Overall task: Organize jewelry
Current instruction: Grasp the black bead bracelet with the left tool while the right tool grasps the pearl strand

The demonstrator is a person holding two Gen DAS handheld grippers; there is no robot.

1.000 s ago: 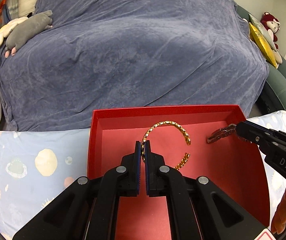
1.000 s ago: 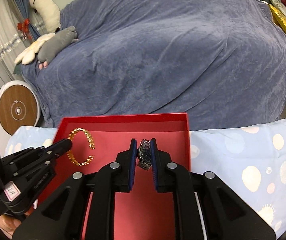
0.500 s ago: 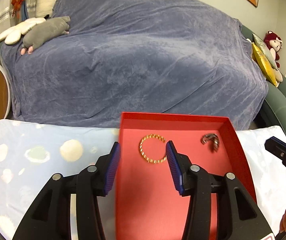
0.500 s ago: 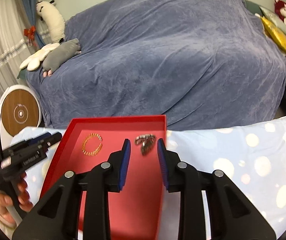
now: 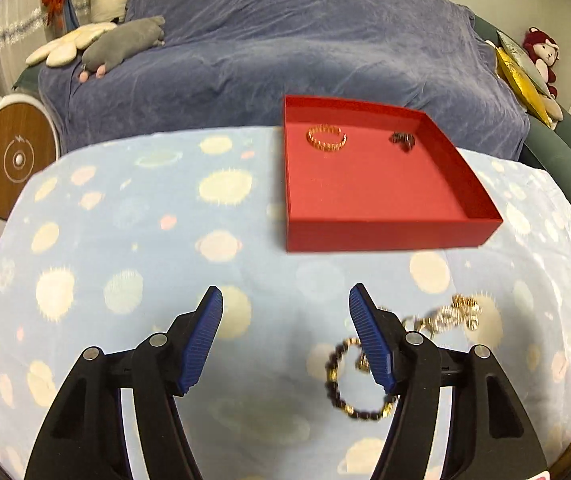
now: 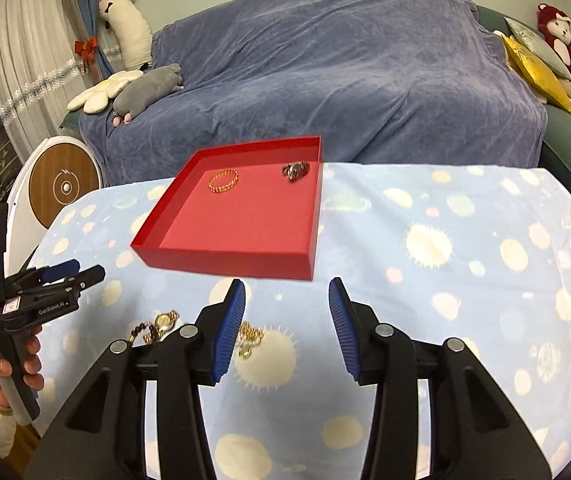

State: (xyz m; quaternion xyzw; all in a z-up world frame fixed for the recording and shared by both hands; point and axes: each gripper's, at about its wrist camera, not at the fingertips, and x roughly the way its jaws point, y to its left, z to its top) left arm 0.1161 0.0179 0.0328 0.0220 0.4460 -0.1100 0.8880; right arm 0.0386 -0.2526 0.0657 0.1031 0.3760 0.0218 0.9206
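Note:
A red tray [image 5: 389, 228] [image 6: 225, 258] sits on the blue spotted cloth. Inside it lie a gold bracelet [image 5: 326, 139] [image 6: 223, 179] and a silver watch [image 5: 402, 141] [image 6: 296, 170], near the far wall. My left gripper [image 5: 285, 300] is open and empty, well short of the tray; it also shows in the right wrist view [image 6: 81, 274]. A dark beaded bracelet [image 5: 349, 384] and a gold chain [image 5: 451, 314] lie on the cloth by its right finger. My right gripper [image 6: 287, 288] is open and empty. A gold watch [image 6: 163, 322] and gold chain [image 6: 249, 336] lie left of it.
A sofa under a purple-blue cover [image 6: 325, 72] stands behind the table, with plush toys [image 6: 141, 88] at its left and cushions [image 6: 537, 64] at its right. A round wood-faced device [image 6: 65, 186] stands at the far left.
Both grippers let go of the gold bracelet and the silver watch in the tray, opened wide, and pulled back toward the near side of the table. Loose jewelry came into view.

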